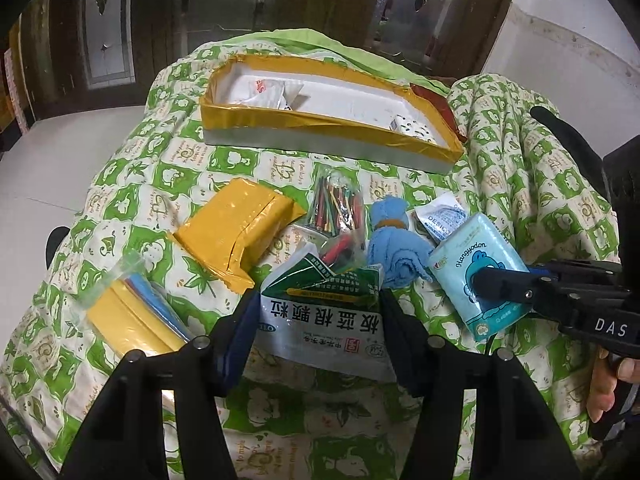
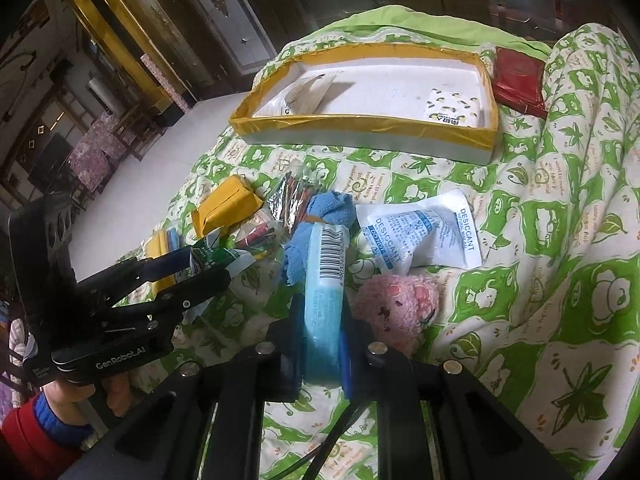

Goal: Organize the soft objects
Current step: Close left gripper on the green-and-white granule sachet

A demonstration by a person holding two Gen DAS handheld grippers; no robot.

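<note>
On the green quilt, both tongs are mid-pickup: the left tongs pinch the green-and-white sachet, and the right tongs clamp the blue tissue pack. Next, I judge, each goes into the yellow-rimmed tray beyond.

Green-white leaf-print quilt; yellow-rimmed tray.

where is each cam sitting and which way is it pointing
Left wrist: rides the left gripper, facing the yellow-edged tray; its fingers clamp a green-and-white sachet; the right gripper shows.
Right wrist: rides the right gripper, facing the same tray; its fingers clamp the blue tissue pack; the left gripper and a red-sleeved hand show.
Shared: tray, blue cloth, quilt.
</note>
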